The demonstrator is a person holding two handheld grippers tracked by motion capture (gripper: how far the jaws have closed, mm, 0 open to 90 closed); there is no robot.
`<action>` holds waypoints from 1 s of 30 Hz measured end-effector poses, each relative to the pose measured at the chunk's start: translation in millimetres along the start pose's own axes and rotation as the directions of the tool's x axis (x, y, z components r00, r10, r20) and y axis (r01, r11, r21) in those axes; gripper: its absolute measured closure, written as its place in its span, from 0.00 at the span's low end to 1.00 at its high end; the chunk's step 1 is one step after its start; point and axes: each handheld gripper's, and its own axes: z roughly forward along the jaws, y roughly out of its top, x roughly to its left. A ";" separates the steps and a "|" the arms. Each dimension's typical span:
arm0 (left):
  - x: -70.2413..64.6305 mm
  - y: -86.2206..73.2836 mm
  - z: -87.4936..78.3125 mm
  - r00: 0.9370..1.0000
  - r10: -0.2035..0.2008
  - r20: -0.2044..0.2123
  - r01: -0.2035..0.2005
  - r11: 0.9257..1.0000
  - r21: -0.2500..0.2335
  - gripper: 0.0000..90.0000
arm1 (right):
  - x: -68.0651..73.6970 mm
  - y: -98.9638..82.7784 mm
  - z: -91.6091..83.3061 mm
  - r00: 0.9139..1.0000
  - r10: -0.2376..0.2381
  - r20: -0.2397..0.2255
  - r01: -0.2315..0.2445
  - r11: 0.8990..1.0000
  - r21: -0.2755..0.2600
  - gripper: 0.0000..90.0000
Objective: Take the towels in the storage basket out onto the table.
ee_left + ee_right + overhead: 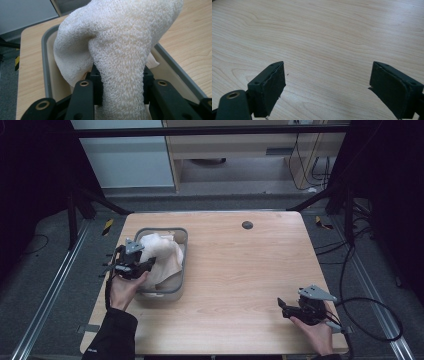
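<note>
The towel (120,50) occupies the grey tray (183,265), which stands on the left half of the wooden table (240,270). In the left gripper view, a gathered fold of the towel forms a thick column that runs straight away from the jaws, then bends over toward the tray's far end. The remainder of the cloth lies bunched inside the tray; its overall long axis appears to follow the tray's length, although the high view is too coarse to confirm this.

The left gripper (131,264) sits at the tray's near left rim. Its jaws clamp the towel fold from both sides.

The right gripper (300,309) rests well apart from the tray, toward the table's near right corner. Its jaws stand wide apart above bare wood, holding nothing.

No legible writing appears on any item.
</note>
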 end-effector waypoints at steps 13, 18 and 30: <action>-2.4 28.5 -41.7 0.999 0.041 -0.007 -0.042 0.994 -0.100 0.74 | 0.2 0.0 0.0 1.000 0.001 0.002 -0.001 1.000 0.000 0.15; -4.5 38.4 -59.6 0.998 0.055 0.000 -0.054 0.989 -0.138 0.74 | 0.3 0.0 0.0 1.000 0.002 0.003 -0.002 1.000 0.001 0.15; -12.0 53.0 -87.9 0.996 0.083 0.042 -0.074 0.980 -0.186 0.73 | 0.0 0.1 -0.3 1.000 -0.001 0.003 0.001 1.000 -0.001 0.14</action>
